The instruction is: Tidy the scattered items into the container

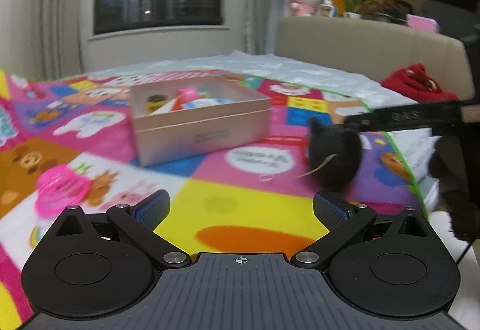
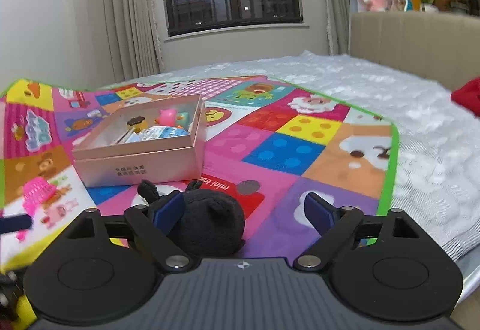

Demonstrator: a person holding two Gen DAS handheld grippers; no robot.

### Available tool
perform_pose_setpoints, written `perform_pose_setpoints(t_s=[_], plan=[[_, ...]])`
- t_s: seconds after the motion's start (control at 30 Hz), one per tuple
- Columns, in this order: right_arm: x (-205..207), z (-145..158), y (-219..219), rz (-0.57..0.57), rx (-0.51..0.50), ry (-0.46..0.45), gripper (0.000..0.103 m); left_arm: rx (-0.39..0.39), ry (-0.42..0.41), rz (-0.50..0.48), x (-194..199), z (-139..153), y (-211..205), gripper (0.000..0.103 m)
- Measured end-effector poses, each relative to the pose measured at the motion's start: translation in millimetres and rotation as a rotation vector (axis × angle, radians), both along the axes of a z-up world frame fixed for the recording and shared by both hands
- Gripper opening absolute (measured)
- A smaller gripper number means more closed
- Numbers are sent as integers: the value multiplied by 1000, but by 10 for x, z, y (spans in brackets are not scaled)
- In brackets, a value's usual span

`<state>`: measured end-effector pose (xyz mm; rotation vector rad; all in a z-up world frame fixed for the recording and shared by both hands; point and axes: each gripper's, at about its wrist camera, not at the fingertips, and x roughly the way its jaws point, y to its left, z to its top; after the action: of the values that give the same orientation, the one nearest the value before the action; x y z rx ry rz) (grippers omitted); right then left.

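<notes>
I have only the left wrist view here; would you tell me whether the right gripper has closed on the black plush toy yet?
Observer: Not yet. The right gripper is open. The black plush toy sits between its fingers, close to the left one.
Operator: Thank you. Is there room left in the box?
Observer: It looks so. The box shows bare floor at its near left, and the toys crowd the far right end.

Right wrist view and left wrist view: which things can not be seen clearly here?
- Black plush toy, right wrist view: its lower part is hidden behind the right tongs.
- Box contents, both views: the near wall hides the bottom.
- Box label, left wrist view: too blurred to read.
- Pink spring toy, left wrist view: blurred.
- Red item, right wrist view: cut by the edge.
</notes>
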<state>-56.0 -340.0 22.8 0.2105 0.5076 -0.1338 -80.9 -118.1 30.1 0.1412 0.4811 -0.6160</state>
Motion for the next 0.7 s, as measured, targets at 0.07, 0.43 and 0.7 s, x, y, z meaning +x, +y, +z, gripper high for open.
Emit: perform_pose_setpoints(t_s=[0.07,0.43,0.7], plan=[[177,-27,57,63,70,23,90,12,20,1,32,-42,-98,103],[686,-265,835,347,99,84,76,72,38,110,31,-85,250,103],[437,-66,908,404,93,23,77,25,72,213,163,-97,520,103]])
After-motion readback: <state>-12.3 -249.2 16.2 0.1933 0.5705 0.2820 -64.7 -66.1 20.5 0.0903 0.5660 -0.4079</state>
